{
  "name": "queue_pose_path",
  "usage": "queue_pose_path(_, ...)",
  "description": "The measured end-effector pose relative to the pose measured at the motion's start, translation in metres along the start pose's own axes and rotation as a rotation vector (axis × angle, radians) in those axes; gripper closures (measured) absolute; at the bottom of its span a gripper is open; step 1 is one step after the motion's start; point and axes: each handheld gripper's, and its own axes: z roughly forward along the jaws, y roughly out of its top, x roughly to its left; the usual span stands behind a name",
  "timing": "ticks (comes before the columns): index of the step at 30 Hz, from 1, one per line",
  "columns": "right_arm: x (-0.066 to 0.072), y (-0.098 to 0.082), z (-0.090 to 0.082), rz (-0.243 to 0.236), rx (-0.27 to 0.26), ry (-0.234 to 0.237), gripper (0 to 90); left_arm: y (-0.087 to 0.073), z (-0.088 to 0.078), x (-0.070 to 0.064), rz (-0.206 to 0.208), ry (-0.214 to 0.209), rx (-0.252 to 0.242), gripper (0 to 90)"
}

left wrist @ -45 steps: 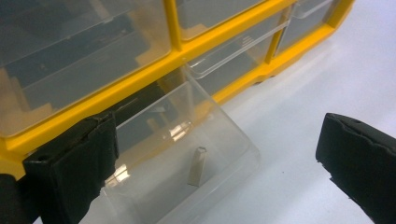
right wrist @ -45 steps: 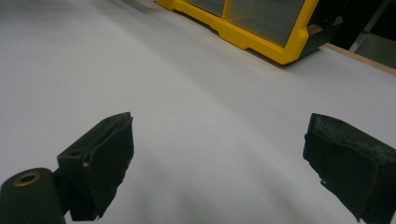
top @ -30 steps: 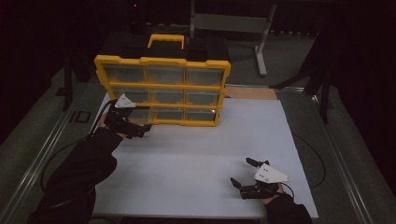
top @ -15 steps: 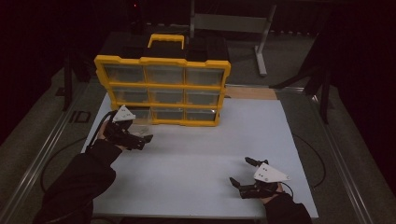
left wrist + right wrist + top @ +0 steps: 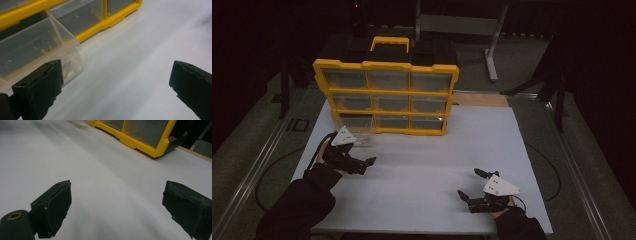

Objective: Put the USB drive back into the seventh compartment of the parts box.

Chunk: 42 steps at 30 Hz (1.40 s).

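Seemingly mid-retrieval, the left gripper [image 5: 362, 163] hung open-jawed and empty just beside the pulled-out clear plastic drawer [image 5: 37, 52] of the yellow-framed organiser [image 5: 387, 97]; the right gripper [image 5: 468, 187] rested open on the white bench [image 5: 422, 165]. Reaching inside likely followed.

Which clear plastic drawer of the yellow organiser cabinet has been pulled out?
The bottom-left clear drawer: it juts forward from the yellow cabinet, while the other eight sit flush.

table [image 5: 412, 200]: white top, spans the frame centre to the bottom | yellow drawer organizer [image 5: 387, 95]: standing upright on the top's far edge, upper centre | clear drawer [image 5: 362, 131]: pulled out of the organizer's bottom-left slot, just above the top
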Motion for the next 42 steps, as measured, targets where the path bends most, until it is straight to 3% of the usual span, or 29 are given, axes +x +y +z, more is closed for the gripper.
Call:
queue_pose_path(20,0.000,0.000,0.002,0.000,0.004,0.006,8.8,-0.053,0.006,-0.017,-0.034,-0.018,-0.010,0.4)
queue_pose_path(24,0.001,0.000,0.002,-0.004,0.006,0.002,8.8,-0.063,0.006,-0.020,-0.027,0.010,-0.020,0.3)
queue_pose_path(35,0.001,0.000,0.002,-0.001,0.007,0.004,8.8,-0.087,0.000,-0.020,-0.053,0.012,-0.051,0.4)
queue_pose_path(42,0.001,0.000,0.003,-0.010,0.010,0.005,8.8,-0.098,-0.006,-0.017,-0.049,0.022,-0.066,0.4)
